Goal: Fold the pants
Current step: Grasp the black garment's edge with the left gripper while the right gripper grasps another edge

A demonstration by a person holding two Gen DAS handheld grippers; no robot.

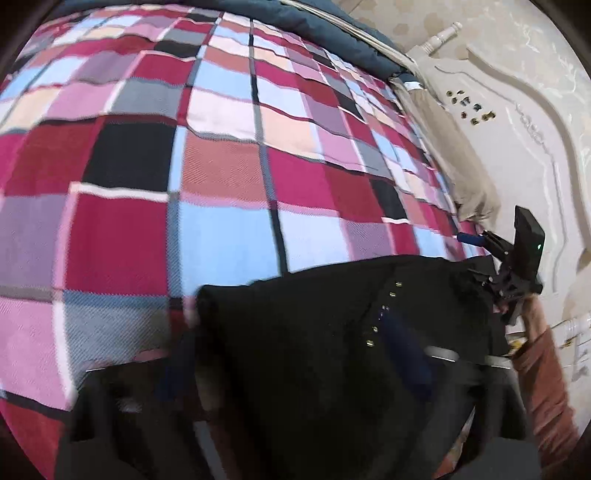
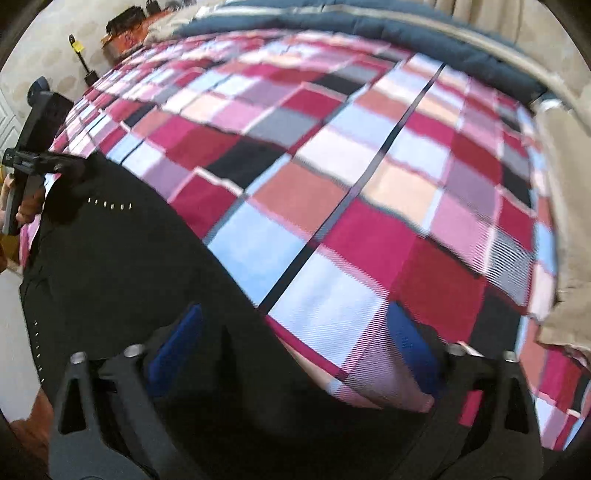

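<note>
Black pants (image 1: 295,314) with a row of small gold studs (image 1: 384,310) lie on a checked bedspread (image 1: 221,184). My left gripper (image 1: 288,360) points down at them. Its blue pads (image 1: 402,350) stand apart, with one corner of the pants between them, blurred. In the right wrist view the pants (image 2: 129,266) fill the lower left. My right gripper (image 2: 295,349) is open, and between its pads (image 2: 413,350) lie the pants' edge and the bare bedspread (image 2: 332,184). The left gripper (image 2: 59,170) sits at the pants' far corner. The right gripper (image 1: 474,258) hangs over the other corner.
A white carved headboard (image 1: 517,129) and a beige pillow (image 1: 443,147) bound the bed on one side. A dark blue quilt (image 2: 406,33) lies along the far edge. A sleeve (image 1: 546,387) and a hand (image 2: 26,210) hold the grippers.
</note>
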